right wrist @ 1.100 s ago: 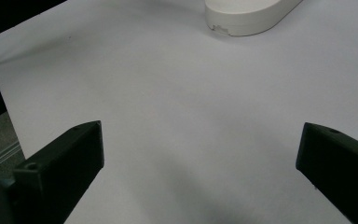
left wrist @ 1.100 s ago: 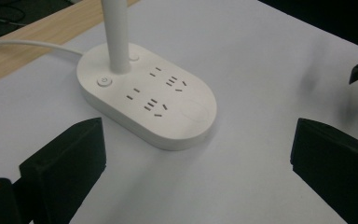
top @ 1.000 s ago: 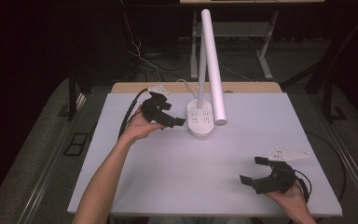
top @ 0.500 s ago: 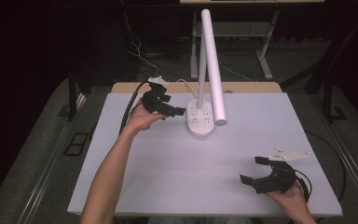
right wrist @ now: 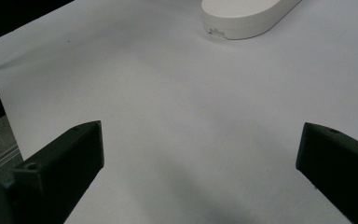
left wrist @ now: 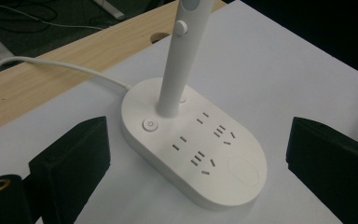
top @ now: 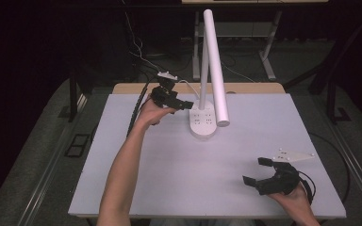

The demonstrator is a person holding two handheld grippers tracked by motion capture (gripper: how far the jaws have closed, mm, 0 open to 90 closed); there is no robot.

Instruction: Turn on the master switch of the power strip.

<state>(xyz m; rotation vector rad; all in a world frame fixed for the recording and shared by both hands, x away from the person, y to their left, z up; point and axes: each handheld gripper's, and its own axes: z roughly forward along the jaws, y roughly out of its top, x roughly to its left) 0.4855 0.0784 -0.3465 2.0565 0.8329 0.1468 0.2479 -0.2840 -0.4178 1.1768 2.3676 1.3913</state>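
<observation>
Lamp base point(top: 202, 123) sits near the far edge of the white table point(top: 169, 174), an oval block with sockets on top, a power button point(left wrist: 149, 124) beside the upright stem point(left wrist: 177, 60), and the long white lamp head point(top: 216, 66) slanting down over it. Just left of it hangs the left gripper point(top: 181, 104), jaws spread wide, holding nothing and aimed at the base. Judging by that, the approach to the button end is the step in hand; next I would expect one jaw tip lowered onto the button, squarely, without nudging the stem. By the near right corner rests the right gripper point(top: 259, 172), likewise released and empty.
</observation>
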